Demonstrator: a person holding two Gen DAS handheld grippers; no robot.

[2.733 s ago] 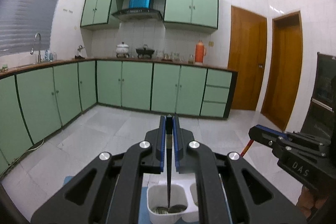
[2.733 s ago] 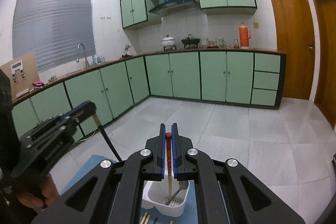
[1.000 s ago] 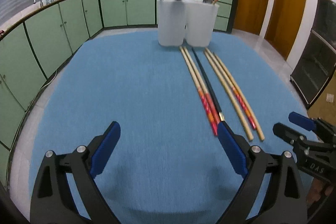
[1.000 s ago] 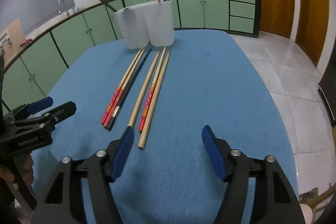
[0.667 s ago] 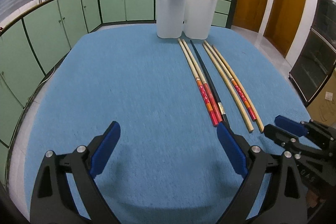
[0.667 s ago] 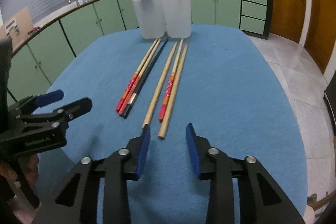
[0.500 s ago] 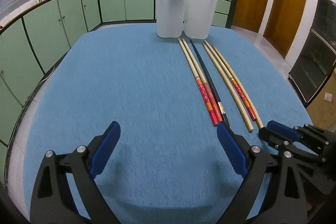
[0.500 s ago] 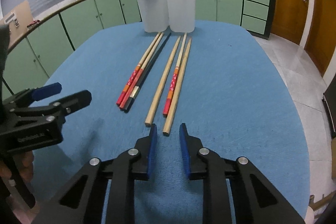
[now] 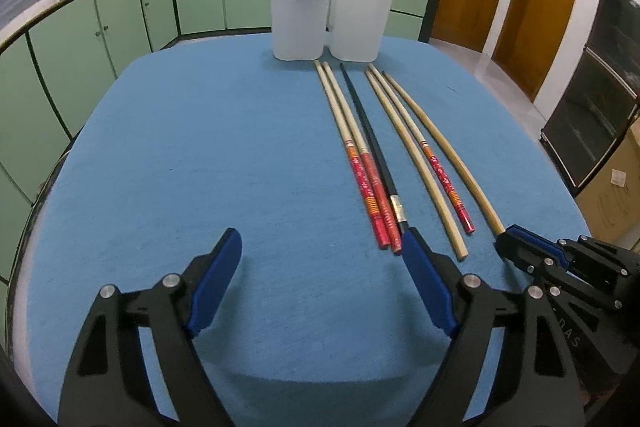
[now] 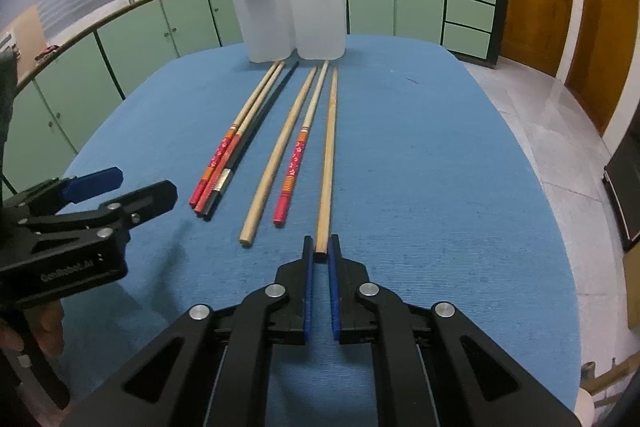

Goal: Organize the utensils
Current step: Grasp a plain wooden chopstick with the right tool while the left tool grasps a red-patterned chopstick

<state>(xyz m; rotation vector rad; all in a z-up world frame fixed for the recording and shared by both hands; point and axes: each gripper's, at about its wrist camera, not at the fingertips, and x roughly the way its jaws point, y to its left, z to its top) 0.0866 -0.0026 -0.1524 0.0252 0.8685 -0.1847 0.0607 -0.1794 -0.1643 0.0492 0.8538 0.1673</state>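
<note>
Bamboo, plain and pale, the rightmost chopstick (image 10: pixel 327 163) lies on the blue tablecloth (image 10: pixel 420 187) with its thick near end pinched between the tips of the right gripper (image 10: pixel 320 254), whose jaws have come together on it. It looks light and stiff, and its smooth round shaft would likely roll or pivot in a pinch this close to the end; held there, the long far part may droop, so I'd judge a hold slightly further up the shaft to be steadier, though the end grip suits dropping it tip-first into a cup.

Just beside it on the left lie a red-handled chopstick (image 10: pixel 294 163) and another plain one (image 10: pixel 276 159), then, a little apart, a tight bundle of two red-handled sticks with a black chopstick (image 10: pixel 256 135) against them. All point toward the white twin-cup utensil holder (image 10: pixel 296 19) at the far edge of the cloth, which already has a black stick, a red one and what looks like a spoon standing in it.

Over the bare cloth to the left, the left gripper (image 9: pixel 320 279) hovers with its jaws wide and closing slightly, nothing between them.
</note>
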